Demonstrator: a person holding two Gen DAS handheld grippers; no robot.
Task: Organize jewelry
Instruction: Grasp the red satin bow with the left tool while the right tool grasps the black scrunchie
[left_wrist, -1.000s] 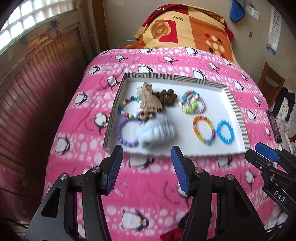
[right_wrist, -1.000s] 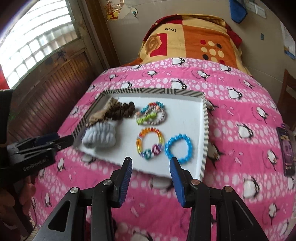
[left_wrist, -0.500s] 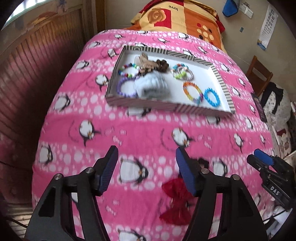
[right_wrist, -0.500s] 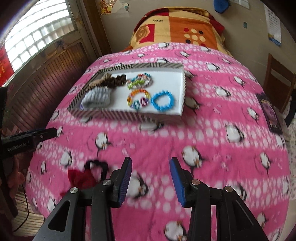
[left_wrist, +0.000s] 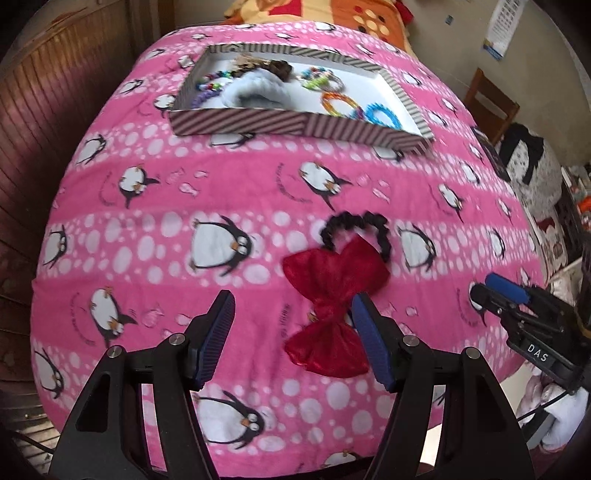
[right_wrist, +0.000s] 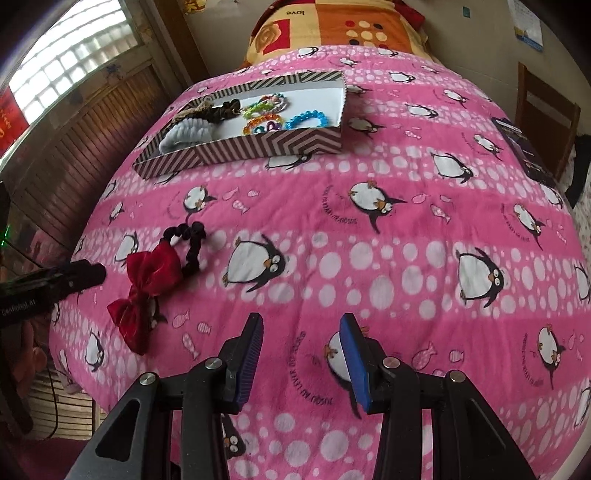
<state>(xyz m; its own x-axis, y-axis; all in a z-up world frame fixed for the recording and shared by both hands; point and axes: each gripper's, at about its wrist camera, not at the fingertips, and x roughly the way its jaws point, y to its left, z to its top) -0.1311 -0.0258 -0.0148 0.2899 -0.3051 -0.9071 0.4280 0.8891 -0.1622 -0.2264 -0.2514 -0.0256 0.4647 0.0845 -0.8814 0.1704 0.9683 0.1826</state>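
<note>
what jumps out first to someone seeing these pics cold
The red bow on its black scrunchie lies loose on the pink penguin blanket, just ahead of the open left gripper. Farther back sits the striped tray full of bright bracelets. The right gripper is open over bare blanket.

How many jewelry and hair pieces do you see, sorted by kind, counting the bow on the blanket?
Single beaded bracelets: 4 (multicolour, purple, orange, blue)
Tangled bracelet cluster: 1, strands uncountable
Hair pieces in tray: 3 (grey, brown, beige)
Red bow on blanket: 1
Total: 9
</note>
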